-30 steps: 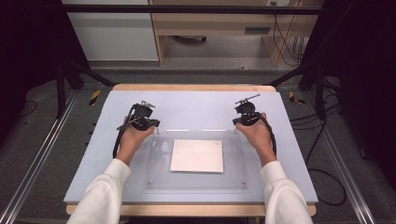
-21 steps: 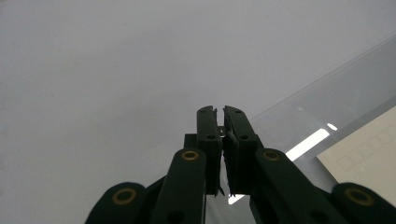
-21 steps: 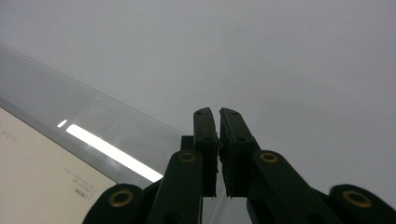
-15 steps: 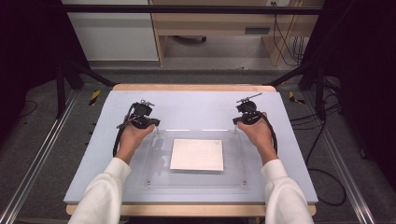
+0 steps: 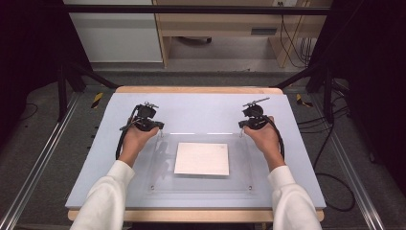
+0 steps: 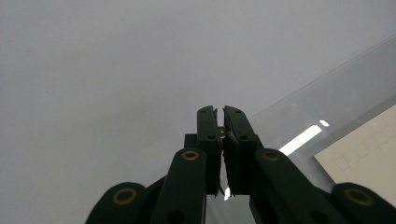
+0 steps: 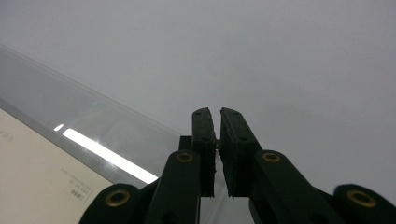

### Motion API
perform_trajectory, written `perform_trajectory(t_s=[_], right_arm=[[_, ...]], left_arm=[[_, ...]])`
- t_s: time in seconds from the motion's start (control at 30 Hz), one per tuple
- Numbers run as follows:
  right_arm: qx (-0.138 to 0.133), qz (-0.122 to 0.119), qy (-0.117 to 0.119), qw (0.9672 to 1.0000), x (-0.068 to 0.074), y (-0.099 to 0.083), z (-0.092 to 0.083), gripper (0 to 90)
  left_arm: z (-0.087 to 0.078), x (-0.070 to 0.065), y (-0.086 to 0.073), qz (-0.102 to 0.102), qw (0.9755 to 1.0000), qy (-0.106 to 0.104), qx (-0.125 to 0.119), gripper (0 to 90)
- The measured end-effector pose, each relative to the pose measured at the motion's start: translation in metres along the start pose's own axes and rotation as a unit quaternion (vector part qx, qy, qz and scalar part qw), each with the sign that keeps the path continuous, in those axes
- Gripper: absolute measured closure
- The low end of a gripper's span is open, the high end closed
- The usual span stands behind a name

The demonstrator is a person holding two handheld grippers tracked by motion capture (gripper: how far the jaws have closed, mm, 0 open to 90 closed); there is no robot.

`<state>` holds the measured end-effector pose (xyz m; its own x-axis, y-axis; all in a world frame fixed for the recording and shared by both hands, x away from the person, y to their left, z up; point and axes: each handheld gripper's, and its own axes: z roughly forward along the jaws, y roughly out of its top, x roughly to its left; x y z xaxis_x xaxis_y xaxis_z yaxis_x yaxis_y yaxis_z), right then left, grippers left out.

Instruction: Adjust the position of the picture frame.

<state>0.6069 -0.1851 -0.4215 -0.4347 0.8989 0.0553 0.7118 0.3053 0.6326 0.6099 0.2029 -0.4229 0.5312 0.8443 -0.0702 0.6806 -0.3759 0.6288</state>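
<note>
- A clear acrylic sheet (image 5: 201,163) lies flat on the pale blue-grey table mat (image 5: 201,108), near the mat's middle and towards the person's side; small fasteners show at its near corners.
- A white paper card (image 5: 201,158) lies at the sheet's centre; whether it is under or on the acrylic cannot be told.
- In the right gripper view the card (image 7: 42,172) carries a few lines of small dark print near its corner, too small to read; in the left gripper view the card (image 6: 369,158) shows a row of faint outlined boxes.
- The left gripper (image 5: 160,128) is held at the sheet's far left corner. In the left gripper view, its jaws are clenched on the thin clear edge of the sheet (image 6: 327,107).
- The right gripper (image 5: 242,128) is at the sheet's far right corner. Its jaws are pressed almost together there; the sheet (image 7: 93,126) runs in beside them, yet whether an edge lies between them cannot be told.
- Both hands, in white sleeves (image 5: 103,201), hold the grippers, with black cables looping beside the wrists.
- The mat rests on a wooden tabletop (image 5: 196,89), with dark frame bars and floor cables around it.
</note>
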Motion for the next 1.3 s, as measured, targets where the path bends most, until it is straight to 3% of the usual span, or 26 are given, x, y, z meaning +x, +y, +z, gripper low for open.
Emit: perform_trajectory(t_s=[0.23,0.33,0.47,0.7,0.87,0.9,0.97,1.03,1.2,1.23,1.3], right_arm=[[-0.011,-0.016,-0.016,0.9997,0.002,-0.003,0.0,80.6],[-0.02,-0.024,-0.025,0.9992,0.004,-0.006,-0.001,75.0],[-0.037,-0.038,-0.023,0.9983,0.009,-0.011,-0.009,68.4],[-0.076,-0.059,-0.04,0.9945,0.016,-0.03,-0.034,52.7],[-0.119,-0.077,-0.045,0.9889,0.024,-0.061,-0.059,37.9],[-0.128,-0.094,-0.049,0.9861,0.027,-0.072,-0.065,34.7],[-0.147,-0.102,-0.053,0.9825,0.032,-0.088,-0.076,28.0],[-0.165,-0.108,-0.044,0.9793,0.037,-0.104,-0.088,22.0],[-0.184,-0.119,-0.01,0.9756,0.05,-0.141,-0.115,14.6],[-0.186,-0.135,-0.006,0.9733,0.053,-0.149,-0.118,10.7],[-0.188,-0.153,0.005,0.9701,0.059,-0.165,-0.123,11.7]], left_arm=[[0.001,0.001,0.001,-0.004,1.0,-0.003,0.002,85.2],[0.001,0.001,0.001,-0.005,1.0,-0.003,0.003,85.1],[0.001,0.002,0.002,-0.006,1.0,-0.005,0.004,85.2],[0.002,0.003,0.003,-0.008,0.9999,-0.008,0.009,85.1],[0.002,0.004,0.004,-0.01,0.9998,-0.011,0.013,85.1],[0.002,0.004,0.005,-0.01,0.9998,-0.011,0.014,85.1],[0.003,0.005,0.005,-0.01,0.9997,-0.013,0.016,85.1],[0.003,0.005,0.005,-0.013,0.9997,-0.014,0.016,85.1],[0.003,0.005,0.006,-0.012,0.9997,-0.012,0.018,85.1],[0.003,0.004,0.006,-0.012,0.9997,-0.01,0.018,85.1],[0.003,0.004,0.006,-0.014,0.9997,-0.01,0.019,85.1]])
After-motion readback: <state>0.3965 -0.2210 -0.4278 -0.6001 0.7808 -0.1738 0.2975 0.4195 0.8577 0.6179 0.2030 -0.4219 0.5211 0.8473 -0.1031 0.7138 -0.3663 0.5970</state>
